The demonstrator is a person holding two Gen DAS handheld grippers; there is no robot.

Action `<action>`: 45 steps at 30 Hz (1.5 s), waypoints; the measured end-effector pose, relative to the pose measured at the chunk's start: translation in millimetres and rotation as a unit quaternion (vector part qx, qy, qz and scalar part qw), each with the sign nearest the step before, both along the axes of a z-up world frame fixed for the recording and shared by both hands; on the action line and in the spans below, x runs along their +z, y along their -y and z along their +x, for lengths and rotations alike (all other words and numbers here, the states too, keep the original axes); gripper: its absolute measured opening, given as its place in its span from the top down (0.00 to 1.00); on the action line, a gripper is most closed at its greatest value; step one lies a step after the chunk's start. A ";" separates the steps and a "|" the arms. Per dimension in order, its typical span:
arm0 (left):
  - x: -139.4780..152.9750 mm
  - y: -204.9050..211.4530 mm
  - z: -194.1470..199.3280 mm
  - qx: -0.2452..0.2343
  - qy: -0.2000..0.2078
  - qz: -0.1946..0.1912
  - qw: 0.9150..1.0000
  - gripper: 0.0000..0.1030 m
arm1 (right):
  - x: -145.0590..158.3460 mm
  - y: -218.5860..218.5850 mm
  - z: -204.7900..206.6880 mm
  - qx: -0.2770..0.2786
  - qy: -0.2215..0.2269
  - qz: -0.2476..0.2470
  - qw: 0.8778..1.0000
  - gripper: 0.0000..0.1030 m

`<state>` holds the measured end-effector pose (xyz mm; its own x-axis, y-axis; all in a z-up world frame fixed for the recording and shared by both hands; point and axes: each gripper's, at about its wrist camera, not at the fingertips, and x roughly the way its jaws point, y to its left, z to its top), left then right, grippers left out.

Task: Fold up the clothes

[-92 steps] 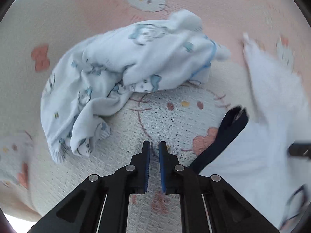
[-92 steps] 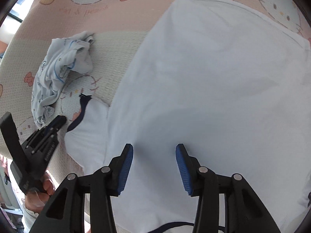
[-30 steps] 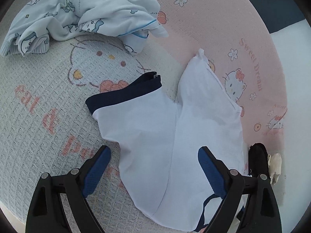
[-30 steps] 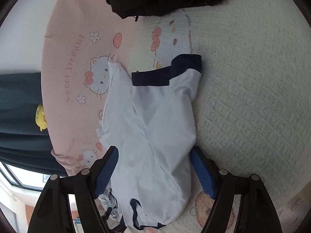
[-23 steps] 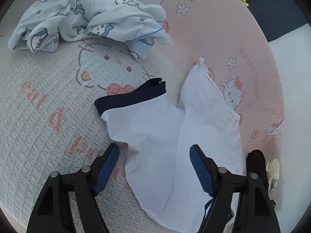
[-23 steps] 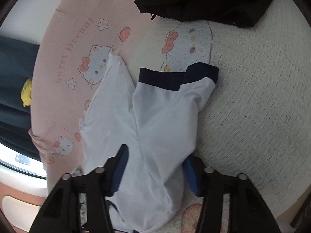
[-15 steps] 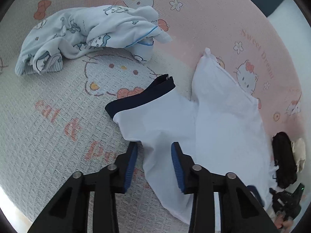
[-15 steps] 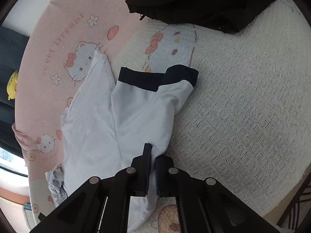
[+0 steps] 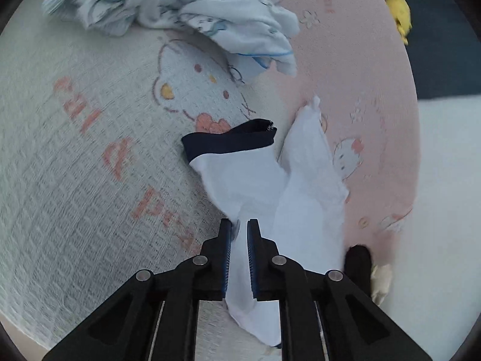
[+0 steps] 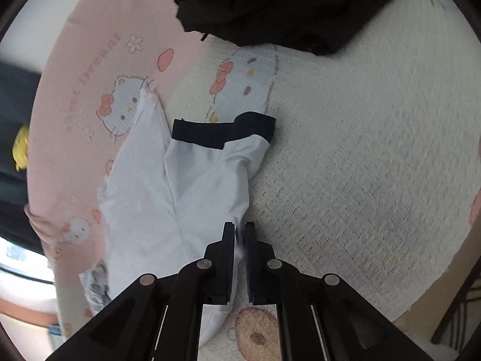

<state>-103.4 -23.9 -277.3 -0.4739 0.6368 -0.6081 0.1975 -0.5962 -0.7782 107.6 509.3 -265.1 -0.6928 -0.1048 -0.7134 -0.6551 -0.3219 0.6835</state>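
Note:
A white T-shirt [image 9: 288,198] with navy sleeve cuffs [image 9: 228,143] lies on a cartoon-cat bedspread [image 9: 75,180]. My left gripper [image 9: 239,228] is shut on the white fabric near the shoulder, cloth pinched between its blue pads. In the right wrist view the same T-shirt [image 10: 168,198] lies with its other navy cuff [image 10: 222,134] pointing away. My right gripper [image 10: 239,230] is shut on the shirt's edge, the fabric bunched between the fingers. The collar end under both grippers is hidden.
A crumpled pale-blue printed garment [image 9: 192,9] lies at the far side in the left wrist view. A black garment pile [image 10: 288,6] sits at the far edge in the right wrist view. A yellow toy [image 9: 399,15] lies beyond the bedspread. The bed edge [image 10: 421,310] runs lower right.
Both grippers went from wide open over the T-shirt to shut on its fabric. The shirt has bunched narrower between them, and both views have shifted.

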 end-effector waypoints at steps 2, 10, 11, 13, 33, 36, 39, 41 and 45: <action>-3.4 6.3 6.0 0.027 0.017 -0.009 0.999 0.82 | -4.7 -0.5 5.7 -0.008 -0.010 -0.033 0.999 0.93; 7.0 -10.5 11.4 0.002 0.009 0.022 1.000 0.31 | 1.7 17.5 -4.7 0.032 -0.024 -0.036 0.999 0.55; 8.9 -17.5 11.4 -0.012 0.009 0.002 1.000 0.31 | 1.4 18.3 -6.7 0.034 -0.021 -0.033 0.999 0.55; 14.4 -31.3 12.1 -0.034 0.003 -0.041 0.999 0.31 | 0.2 16.3 -9.7 0.034 -0.024 -0.038 0.998 0.55; 21.4 -114.1 44.9 -0.157 -0.102 -0.424 0.886 0.58 | 9.9 35.5 -31.3 0.079 0.104 0.133 0.982 1.00; 22.8 -106.5 41.4 -0.159 -0.095 -0.414 0.891 0.65 | 8.9 32.9 -28.1 0.071 0.095 0.118 0.986 1.00; 22.9 -105.4 44.3 -0.164 -0.099 -0.417 0.888 0.69 | 5.4 25.9 -17.5 0.050 0.061 0.063 0.995 0.93; 24.2 -113.5 42.1 -0.166 -0.095 -0.417 0.889 0.70 | 1.9 21.4 -10.3 0.037 0.042 0.024 0.998 0.87; 29.6 -112.1 39.4 -0.182 -0.057 -0.382 0.904 0.70 | 0.7 15.9 0.4 0.013 0.022 -0.010 1.000 0.74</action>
